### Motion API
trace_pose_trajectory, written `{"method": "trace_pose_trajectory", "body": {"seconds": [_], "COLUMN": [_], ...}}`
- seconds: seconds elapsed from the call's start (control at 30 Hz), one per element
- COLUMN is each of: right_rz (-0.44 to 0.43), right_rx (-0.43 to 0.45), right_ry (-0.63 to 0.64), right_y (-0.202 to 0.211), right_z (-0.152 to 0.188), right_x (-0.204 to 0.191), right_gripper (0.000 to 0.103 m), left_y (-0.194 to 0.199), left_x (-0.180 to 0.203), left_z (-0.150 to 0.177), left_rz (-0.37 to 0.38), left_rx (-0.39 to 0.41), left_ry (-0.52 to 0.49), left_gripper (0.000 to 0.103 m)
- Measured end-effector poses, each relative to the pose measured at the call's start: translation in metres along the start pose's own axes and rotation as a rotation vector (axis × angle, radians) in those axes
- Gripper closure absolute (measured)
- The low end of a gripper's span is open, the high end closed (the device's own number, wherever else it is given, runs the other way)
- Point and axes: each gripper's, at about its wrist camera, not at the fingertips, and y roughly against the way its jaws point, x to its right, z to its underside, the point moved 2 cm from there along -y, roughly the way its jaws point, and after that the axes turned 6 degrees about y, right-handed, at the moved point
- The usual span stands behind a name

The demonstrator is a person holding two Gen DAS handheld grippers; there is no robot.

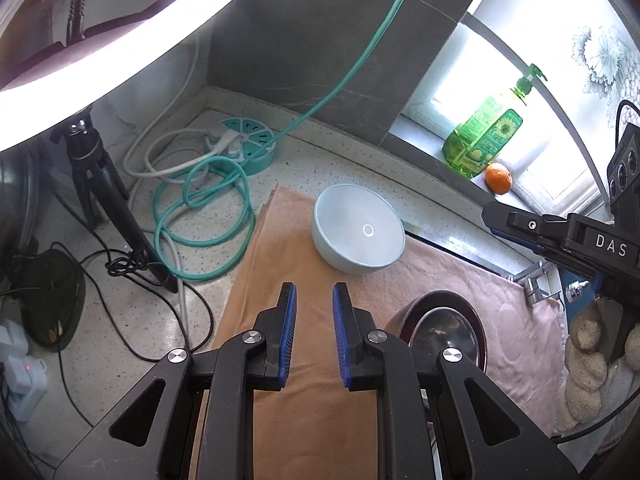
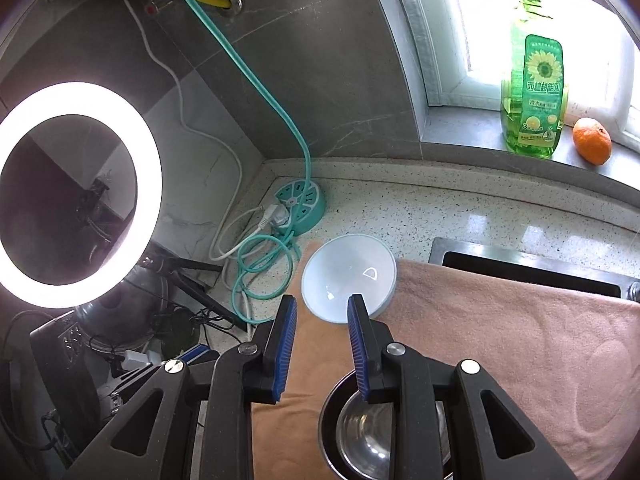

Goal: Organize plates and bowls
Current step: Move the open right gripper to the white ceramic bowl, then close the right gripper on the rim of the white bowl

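In the left wrist view, the left gripper is being held above a tan cloth with only a narrow gap showing between its blue-padded fingers, and nothing is being gripped. A pale blue round ceramic bowl is sitting upright just ahead, across the seam between the tan cloth and a pink towel. A shiny steel bowl with a dark red rim is resting on the pink towel, partly hidden behind the right-hand finger. The right gripper is being seen entering from the right edge.

In the right wrist view, the right gripper is being held slightly apart, its jaws standing a little wider, with nothing clamped between them. The pale blue bowl is lying just beyond the fingertips. The steel bowl is sitting below the gripper, partly covered by it. A green dish-soap bottle and an orange fruit are standing on the windowsill.
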Motion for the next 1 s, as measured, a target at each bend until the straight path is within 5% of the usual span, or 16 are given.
{"method": "trace_pose_trajectory", "body": {"seconds": [0.4,1.0], "right_rz": [0.0,0.021], "right_rx": [-0.121,-0.193], "right_ry": [-0.112,-0.116], "right_y": [-0.075,-0.124], "right_z": [-0.02,-0.025], "right_x": [0.064,0.078], "right_gripper": [0.079,0.079], "left_y": [-0.061,-0.106], "left_x": [0.01,-0.006], "left_z": [-0.023,-0.046], "left_rz": [-0.014,-0.002], "left_rx": [-0.088,-0.153], "left_ry": [0.026,0.098], "left_gripper": [0.087,0.087]}}
